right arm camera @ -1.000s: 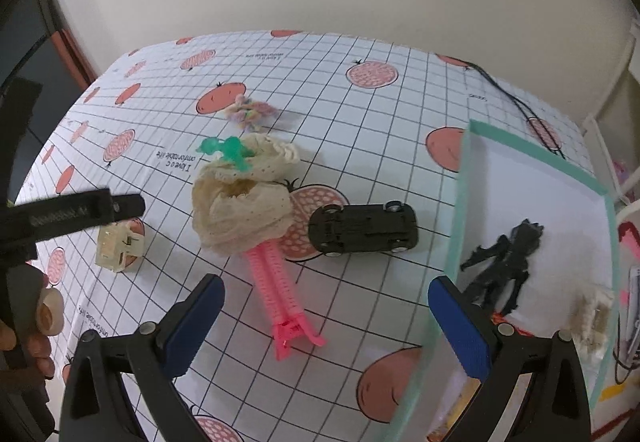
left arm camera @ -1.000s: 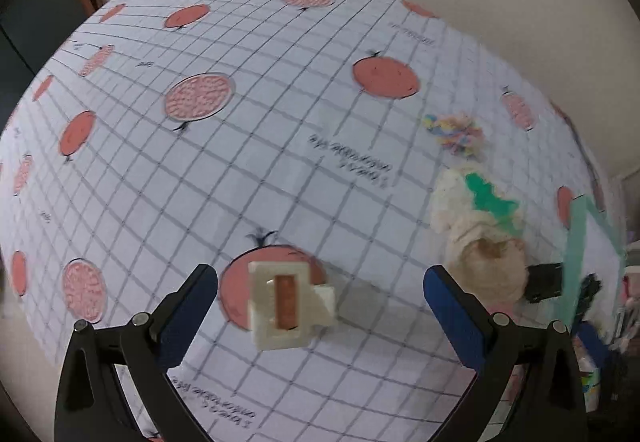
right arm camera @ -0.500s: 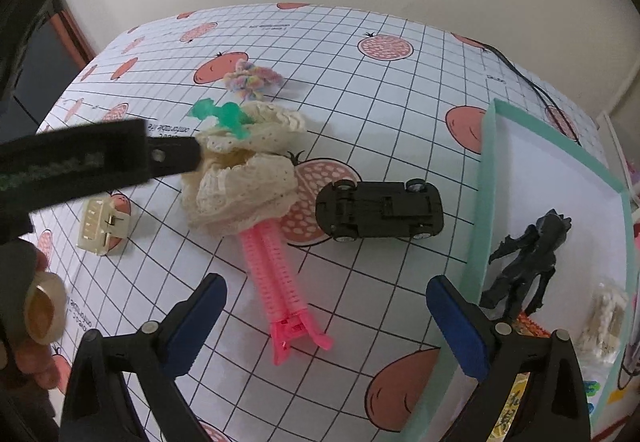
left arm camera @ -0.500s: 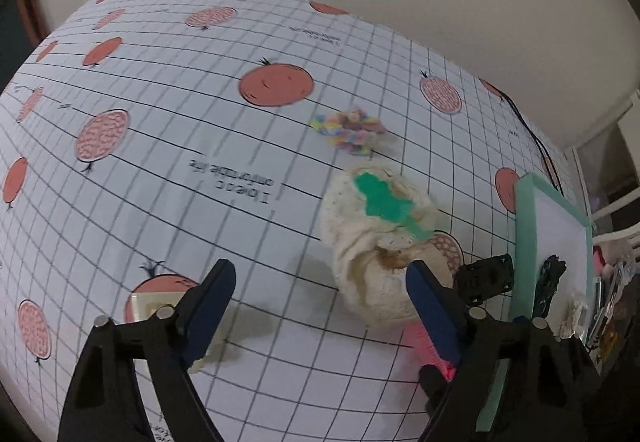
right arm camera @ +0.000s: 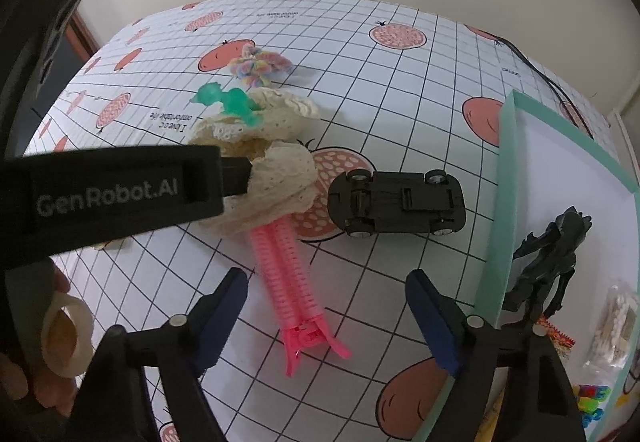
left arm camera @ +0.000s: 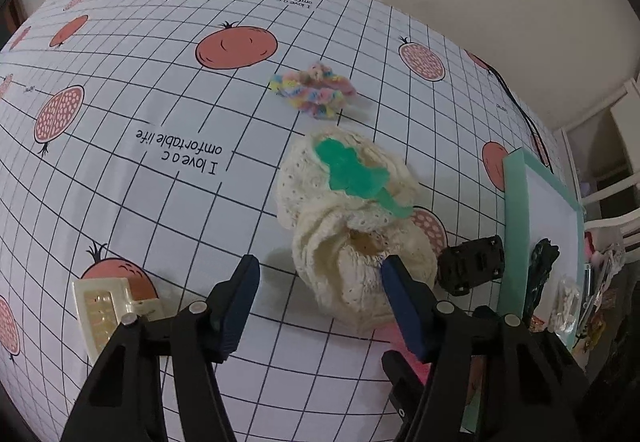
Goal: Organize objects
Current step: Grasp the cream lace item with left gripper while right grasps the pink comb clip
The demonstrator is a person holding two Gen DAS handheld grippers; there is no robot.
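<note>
On tablecloth [left arm camera: 168, 202]: left claw [left arm camera: 320, 282] wide around cream lace cloth [left arm camera: 352, 242]; right claw [right arm camera: 326, 294] wide over pink clip [right arm camera: 288, 274].

Pink clip [right arm camera: 289, 274] – upper end buried under the cream lace cloth [right arm camera: 276, 178]; in the left wrist view only a sliver shows behind the right finger. Cream clip [left arm camera: 105, 306] partly behind the left gripper's arm. Tray [right arm camera: 505, 170] cut by the right edge – the small packets [right arm camera: 618, 322] in it are blurred, unreadable.
</note>
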